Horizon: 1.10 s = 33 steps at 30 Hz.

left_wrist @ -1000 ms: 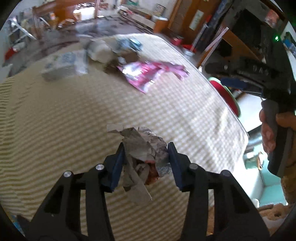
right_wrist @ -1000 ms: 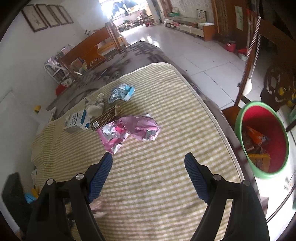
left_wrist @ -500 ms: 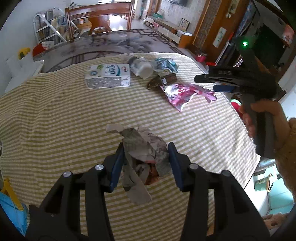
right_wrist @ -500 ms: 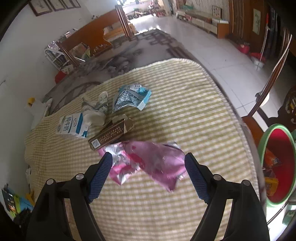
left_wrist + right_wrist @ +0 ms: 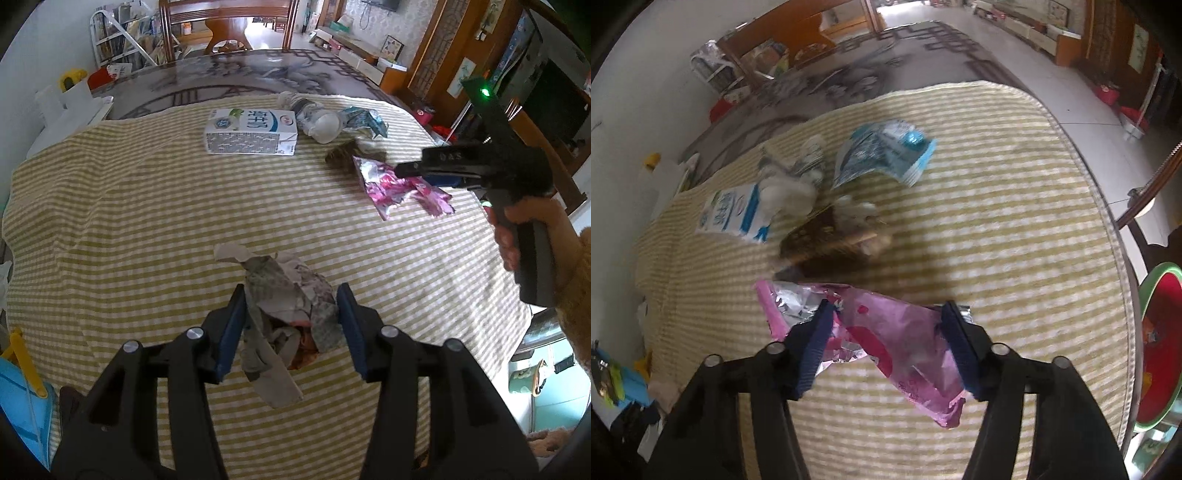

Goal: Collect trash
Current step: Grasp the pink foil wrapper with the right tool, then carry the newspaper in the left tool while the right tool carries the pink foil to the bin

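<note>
The pink wrapper (image 5: pixel 886 332) lies on the striped cloth (image 5: pixel 1015 229), between the right gripper (image 5: pixel 886 347) jaws, which have just been closing on it; through the blur I cannot tell whether the pads press it yet. A thin pinch of slippery foil could slide out when lifted. At twelve o'clock lie a brown box (image 5: pixel 827 240), blue packet (image 5: pixel 886 151) and milk carton (image 5: pixel 735 214); the red bin (image 5: pixel 1160 354) sits at three o'clock. The left gripper (image 5: pixel 291 328) holds a paper wad (image 5: pixel 288 306), whose loose tail may drop.
</note>
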Available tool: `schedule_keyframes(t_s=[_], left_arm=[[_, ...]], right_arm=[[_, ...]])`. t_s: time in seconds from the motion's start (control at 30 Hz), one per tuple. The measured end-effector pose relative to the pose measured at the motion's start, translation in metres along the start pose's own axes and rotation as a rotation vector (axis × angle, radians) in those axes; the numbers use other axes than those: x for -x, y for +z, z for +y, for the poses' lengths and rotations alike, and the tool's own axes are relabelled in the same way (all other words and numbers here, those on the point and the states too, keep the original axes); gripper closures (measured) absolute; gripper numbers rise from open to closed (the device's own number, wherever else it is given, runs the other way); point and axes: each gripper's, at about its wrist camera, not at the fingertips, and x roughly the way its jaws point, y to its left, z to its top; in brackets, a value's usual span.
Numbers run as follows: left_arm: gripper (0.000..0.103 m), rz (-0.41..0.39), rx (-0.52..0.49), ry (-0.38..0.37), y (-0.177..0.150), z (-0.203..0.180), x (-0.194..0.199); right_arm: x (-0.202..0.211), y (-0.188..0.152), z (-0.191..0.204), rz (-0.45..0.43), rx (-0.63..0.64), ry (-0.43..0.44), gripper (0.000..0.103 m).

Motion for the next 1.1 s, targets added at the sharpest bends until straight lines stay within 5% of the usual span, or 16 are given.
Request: schedule_keyframes(t_s=[0.5,0.7,1.1], left_arm=[[0.056,-0.020,-0.021,0.006,0.002,-0.002,0.005],[0.056,-0.017,-0.019,0.005,0.002,-0.003,0.004],[0.055,-0.020,-0.054,-0.026,0.004,-0.023,0.002]], right_arm=[[0.051,-0.051,0.022,-0.088,0.039,0.064,0.059],[0.063,-0.075,0.029,-0.124,0.069,0.019,0.059],[0.085,-0.098,-0.012,-0.160,-0.052,-0.005,0.059]])
